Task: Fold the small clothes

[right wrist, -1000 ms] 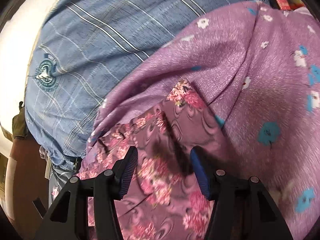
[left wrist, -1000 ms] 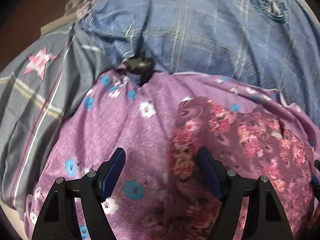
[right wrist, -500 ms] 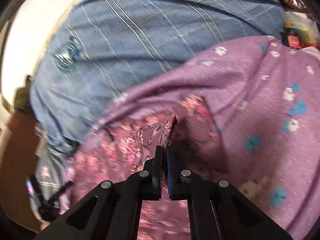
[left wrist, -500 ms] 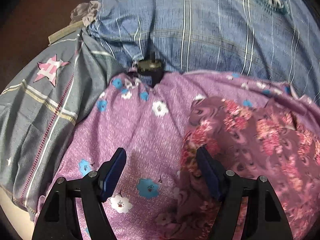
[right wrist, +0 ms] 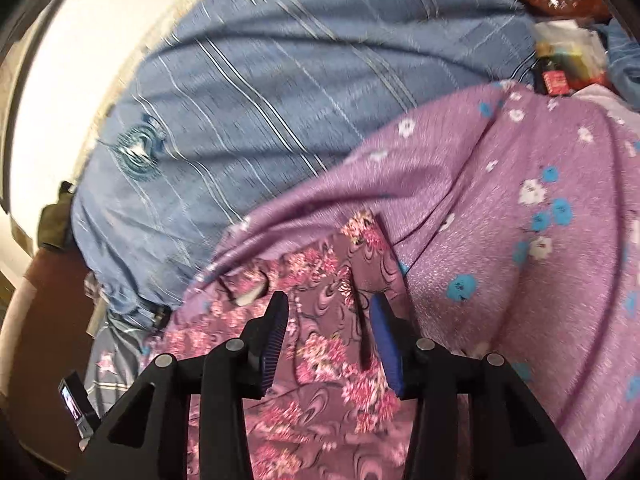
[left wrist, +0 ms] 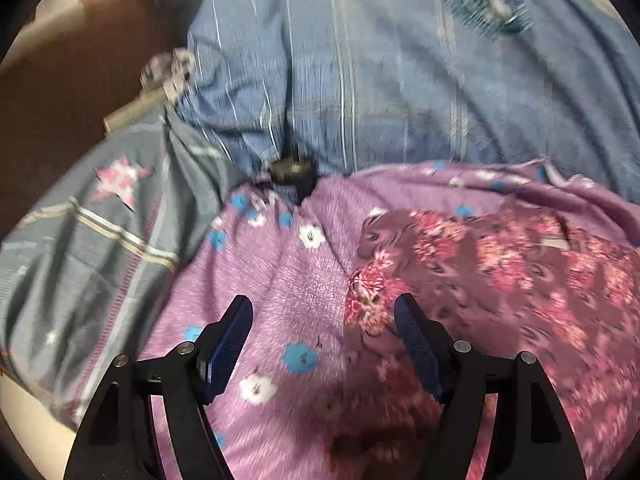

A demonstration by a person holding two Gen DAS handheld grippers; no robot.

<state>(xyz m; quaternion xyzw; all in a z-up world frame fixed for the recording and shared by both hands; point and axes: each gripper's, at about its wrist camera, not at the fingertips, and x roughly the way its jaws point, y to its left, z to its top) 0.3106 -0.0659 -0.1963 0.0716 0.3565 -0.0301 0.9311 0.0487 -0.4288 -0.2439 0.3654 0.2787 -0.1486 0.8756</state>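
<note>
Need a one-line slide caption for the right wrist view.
Open right gripper poised over the dark floral garment lying on lilac flowered cloth, blue striped fabric behind.

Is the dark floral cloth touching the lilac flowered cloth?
Touching. The left wrist view shows the dark floral cloth lying directly on the lilac flowered cloth, their edges overlapping without a gap.

both wrist views close, looking down, sharing maroon floral cloth [left wrist: 500,280]

The right gripper [right wrist: 328,320] hovers, jaws apart, over the dark floral garment [right wrist: 320,360] lying on the purple flowered cloth [right wrist: 520,260].
</note>
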